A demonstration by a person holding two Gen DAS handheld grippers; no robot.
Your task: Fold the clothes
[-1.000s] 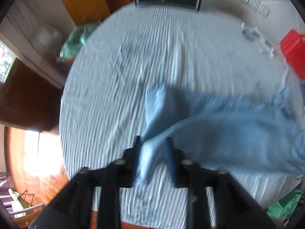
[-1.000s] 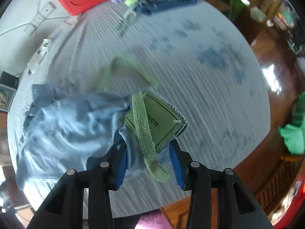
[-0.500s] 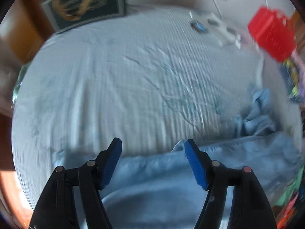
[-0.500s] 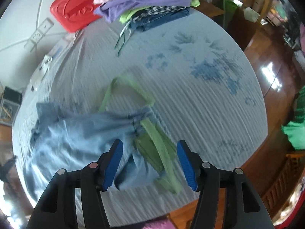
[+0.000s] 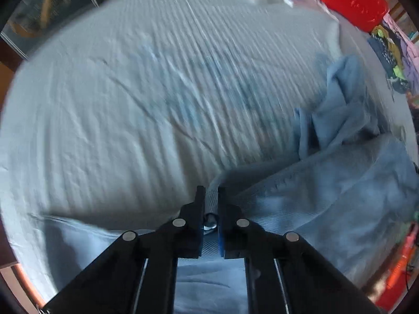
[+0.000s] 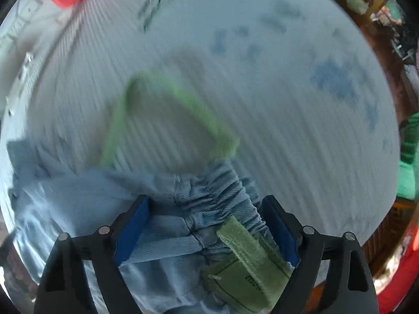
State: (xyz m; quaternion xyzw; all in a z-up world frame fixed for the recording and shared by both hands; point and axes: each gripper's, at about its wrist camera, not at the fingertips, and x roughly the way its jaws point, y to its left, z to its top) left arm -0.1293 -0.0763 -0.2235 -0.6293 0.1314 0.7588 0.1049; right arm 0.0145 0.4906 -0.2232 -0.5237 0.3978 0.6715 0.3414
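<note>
Round table under a pale striped tablecloth (image 5: 136,120) fills both views; faint blue print patches show on the cloth in the right wrist view. Blue garment (image 5: 327,198) lies spread along the near edge of the table, a bunched part of it rising toward the far right in the left wrist view.

Half a second ago the left gripper (image 5: 208,196) stood wide apart above the garment's edge. Now its jaws are drawn nearly together, pinching a fold of the blue fabric, with a small metal fastener visible between them lower down.

The right gripper (image 6: 205,209) was parted and clear above the garment half a second ago. Now it has dropped onto the gathered elastic waistband (image 6: 217,191), jaws spread wide either side of it, not pressed in. The fabric sits between the blue pads (image 6: 131,229); whether either pad touches it cannot be told.

Green strap (image 6: 183,102) loops out over the tablecloth from the waistband, much as before. Green label patch (image 6: 243,280) lies beside the right jaw.

Red plastic basket (image 5: 348,0) sits at the far edge, with stacked folded clothes (image 5: 392,57) next to it.
</note>
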